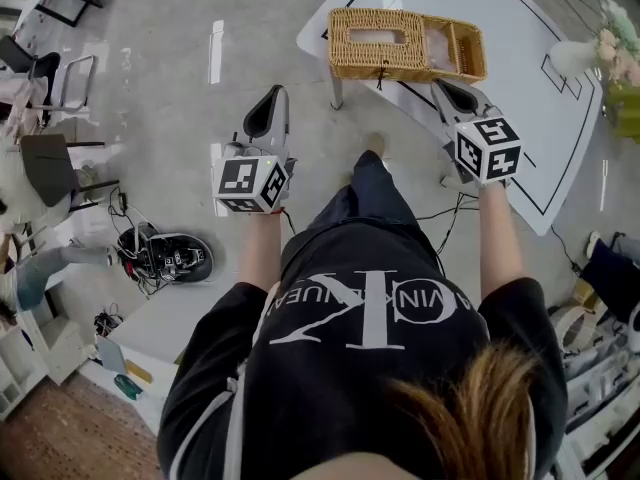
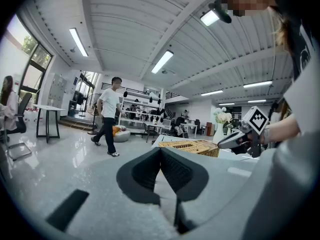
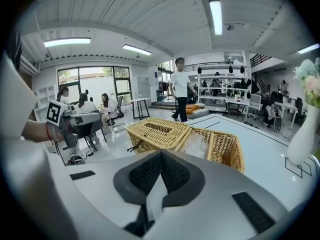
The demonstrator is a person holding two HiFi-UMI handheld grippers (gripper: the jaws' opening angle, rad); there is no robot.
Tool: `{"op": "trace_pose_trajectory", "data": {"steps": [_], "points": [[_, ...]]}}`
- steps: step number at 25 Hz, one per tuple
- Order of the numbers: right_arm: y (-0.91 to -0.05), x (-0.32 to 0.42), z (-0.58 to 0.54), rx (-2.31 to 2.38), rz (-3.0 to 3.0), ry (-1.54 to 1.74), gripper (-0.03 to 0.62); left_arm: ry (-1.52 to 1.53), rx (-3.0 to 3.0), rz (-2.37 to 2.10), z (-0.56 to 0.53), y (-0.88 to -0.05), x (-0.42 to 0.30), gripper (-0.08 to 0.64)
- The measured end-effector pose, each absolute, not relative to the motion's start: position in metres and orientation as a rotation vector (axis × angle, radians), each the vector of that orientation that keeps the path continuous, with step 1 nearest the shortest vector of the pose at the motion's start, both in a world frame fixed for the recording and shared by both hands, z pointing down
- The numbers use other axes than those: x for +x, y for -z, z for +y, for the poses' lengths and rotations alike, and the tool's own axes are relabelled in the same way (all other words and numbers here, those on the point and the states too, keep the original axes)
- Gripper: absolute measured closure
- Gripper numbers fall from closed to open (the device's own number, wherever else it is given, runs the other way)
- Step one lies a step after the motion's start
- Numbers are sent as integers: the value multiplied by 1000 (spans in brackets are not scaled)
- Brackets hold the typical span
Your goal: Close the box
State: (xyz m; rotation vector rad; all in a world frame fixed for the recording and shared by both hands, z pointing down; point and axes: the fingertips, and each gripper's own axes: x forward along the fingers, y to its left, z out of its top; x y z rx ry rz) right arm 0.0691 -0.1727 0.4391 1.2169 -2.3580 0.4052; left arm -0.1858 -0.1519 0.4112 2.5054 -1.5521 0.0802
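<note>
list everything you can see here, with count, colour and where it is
wicker box: one, tan, near corner of the table, right part open on top
table: one, white with black lines, ahead and to the right
vase of flowers: one, white vase with pale blooms, table's right edge
black device: one, with cables, on the grey floor at left
chairs: at least two, dark, far left
walking person: one, white top and dark trousers, background
left gripper: one, grey, shut and empty, over the floor
right gripper: one, grey, shut and empty, at the table edge near the box
</note>
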Motion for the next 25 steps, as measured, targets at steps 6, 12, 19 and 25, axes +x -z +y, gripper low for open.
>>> {"op": "trace_pose_trajectory", "data": {"steps": [6, 12, 19, 25], "points": [[-428, 77, -156, 1337, -2429, -419, 594, -81, 2520, -1536, -145, -409, -178, 552], [-406, 84, -146, 1418, -2512, -343, 594, -77, 2535, -1536, -142, -403, -171, 552], [-396, 95, -133, 1456, -2570, -277, 594, -77, 2536, -1574, -128, -398, -162, 552], [-382, 98, -110, 1433, -2622, -257, 594, -60, 2518, -1620, -104, -386, -154, 552]]}}
